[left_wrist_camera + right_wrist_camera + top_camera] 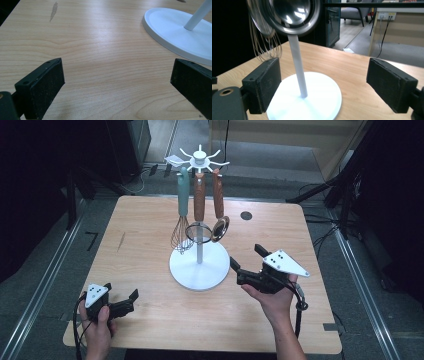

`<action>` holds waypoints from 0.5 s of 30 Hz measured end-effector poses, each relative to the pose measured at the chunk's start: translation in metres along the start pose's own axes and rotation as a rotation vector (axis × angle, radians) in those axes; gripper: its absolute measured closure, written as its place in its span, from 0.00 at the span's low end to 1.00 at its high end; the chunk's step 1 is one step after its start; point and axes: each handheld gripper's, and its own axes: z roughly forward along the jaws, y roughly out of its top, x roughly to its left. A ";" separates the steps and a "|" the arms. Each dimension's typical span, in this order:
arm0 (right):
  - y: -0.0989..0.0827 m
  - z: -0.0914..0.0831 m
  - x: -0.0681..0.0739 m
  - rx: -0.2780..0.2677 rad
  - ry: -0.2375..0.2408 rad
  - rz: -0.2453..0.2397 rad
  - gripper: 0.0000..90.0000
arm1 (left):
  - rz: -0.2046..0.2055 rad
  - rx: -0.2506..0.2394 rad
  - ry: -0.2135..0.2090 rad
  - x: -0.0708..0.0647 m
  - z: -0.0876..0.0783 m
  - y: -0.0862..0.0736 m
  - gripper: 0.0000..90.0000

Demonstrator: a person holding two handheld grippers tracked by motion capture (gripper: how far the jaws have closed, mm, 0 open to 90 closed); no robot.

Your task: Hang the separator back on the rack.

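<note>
A white utensil stand rises from the middle of the wooden table. From its top hub hang a teal-handled whisk, a brown-handled ring-shaped utensil and a brown-handled steel ladle. My right gripper is held open just right of the round base, jaws pointing at it with nothing between them. The right gripper view has the pole, the base, the ladle bowl and the whisk wires. My left gripper rests open near the front left corner. Its jaws frame bare wood beside the base.
A small black round grommet sits in the tabletop at the back right. A faint dark mark lies on the wood at the left. Dark stands and cables surround the table, and metal floor rails run along both sides.
</note>
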 end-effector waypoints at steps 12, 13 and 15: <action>-0.041 -0.005 -0.008 0.056 0.006 0.044 0.15 | 0.005 0.002 0.000 0.000 0.000 0.000 0.00; -0.044 -0.005 -0.009 0.066 0.000 0.042 0.15 | 0.006 0.003 0.000 0.000 0.000 0.000 0.00; -0.052 -0.007 -0.011 0.082 -0.005 0.044 0.15 | 0.005 0.002 0.001 0.000 0.000 0.000 0.00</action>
